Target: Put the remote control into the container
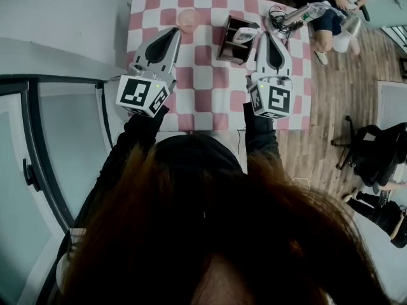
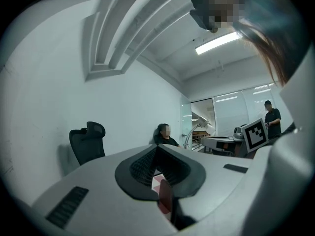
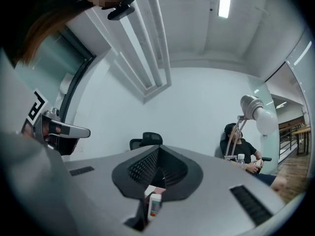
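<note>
Where the checkered table (image 1: pixel 210 100) shows in the head view, the count is short: one remote control (image 1: pixel 244 36), one dark container (image 1: pixel 226 45), one pink cup (image 1: pixel 189 19) and two grippers, with a tangle of cables at the far right corner. The remote control already sits inside the container, on the side nearest the right gripper (image 1: pixel 264 35). It is propped on end and leans, so its long axis runs steeply up, with the raised end tipped toward that gripper. The right gripper view looks down through the slot behind the jaws and shows it as a small white bar standing nearly upright. Its little screen is above and an orange button is below, against a dark container wall. The right gripper's jaws are pressed together at their tips with nothing clamped between the pads. Those tips hover just beside the container's right edge, close to the remote's raised end, but whether they touch it cannot be told. The left gripper (image 1: pixel 175 31) is likewise clenched and empty; only pink and white cloth shows through its slot. It hangs over the table to the left of the container, with its tips just below the cup and well apart from the remote. One person sits beyond the far right corner of the table.
</note>
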Motion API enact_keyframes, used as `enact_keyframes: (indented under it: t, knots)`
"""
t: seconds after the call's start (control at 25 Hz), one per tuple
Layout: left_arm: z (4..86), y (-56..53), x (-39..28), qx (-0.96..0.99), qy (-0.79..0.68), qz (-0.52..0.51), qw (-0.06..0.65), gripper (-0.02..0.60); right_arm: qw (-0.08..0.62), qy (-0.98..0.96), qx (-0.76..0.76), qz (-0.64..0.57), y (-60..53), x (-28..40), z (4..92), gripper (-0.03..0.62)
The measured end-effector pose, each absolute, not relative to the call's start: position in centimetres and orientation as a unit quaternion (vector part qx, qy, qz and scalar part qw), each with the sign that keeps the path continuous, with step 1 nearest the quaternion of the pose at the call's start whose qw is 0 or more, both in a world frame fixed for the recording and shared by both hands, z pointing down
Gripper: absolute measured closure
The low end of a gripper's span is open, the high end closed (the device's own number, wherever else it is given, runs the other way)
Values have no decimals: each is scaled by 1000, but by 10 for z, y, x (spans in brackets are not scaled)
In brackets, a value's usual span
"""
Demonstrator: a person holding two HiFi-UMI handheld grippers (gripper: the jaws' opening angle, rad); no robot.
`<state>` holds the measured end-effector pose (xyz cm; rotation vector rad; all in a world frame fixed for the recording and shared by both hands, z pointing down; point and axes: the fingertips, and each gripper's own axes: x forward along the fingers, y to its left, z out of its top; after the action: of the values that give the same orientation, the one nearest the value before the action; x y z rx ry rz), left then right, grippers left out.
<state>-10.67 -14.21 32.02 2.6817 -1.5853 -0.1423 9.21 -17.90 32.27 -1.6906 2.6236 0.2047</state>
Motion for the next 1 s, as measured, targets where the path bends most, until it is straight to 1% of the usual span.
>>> enact_keyframes:
  t: [0.44, 1.0]
  knots:
    - [312, -122, -77, 869, -492, -57, -2, 572, 21, 855, -514, 66, -137, 92, 307, 576]
    - [319, -122, -15, 893, -446, -58, 0, 573, 26, 844, -532, 62, -111, 132, 308, 576]
